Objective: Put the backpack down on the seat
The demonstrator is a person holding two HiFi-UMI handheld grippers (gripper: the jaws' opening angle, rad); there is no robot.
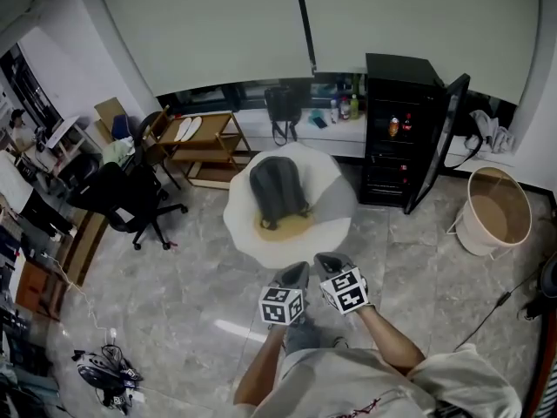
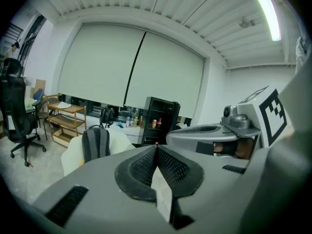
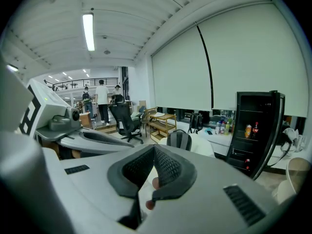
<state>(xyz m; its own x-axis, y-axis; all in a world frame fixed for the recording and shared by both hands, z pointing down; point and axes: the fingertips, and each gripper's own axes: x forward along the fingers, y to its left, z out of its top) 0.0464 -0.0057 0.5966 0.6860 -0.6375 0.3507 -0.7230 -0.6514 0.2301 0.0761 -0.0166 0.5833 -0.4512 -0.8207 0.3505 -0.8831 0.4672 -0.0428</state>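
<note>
Room: grey tiled floor (image 1: 174,294), pale window blinds (image 1: 218,24) at 12 o'clock.
Black fridge (image 1: 396,129): door open, at 2 o'clock of the seat.
White cushioned seat (image 1: 335,194): mid-floor.
Grey backpack (image 1: 277,190): lying on the seat, apart from both tongs.
Pair, left tongs (image 1: 296,274) and right tongs (image 1: 327,261): side by side at 6 o'clock of the seat, jaws fully closed, holding nothing.
</note>
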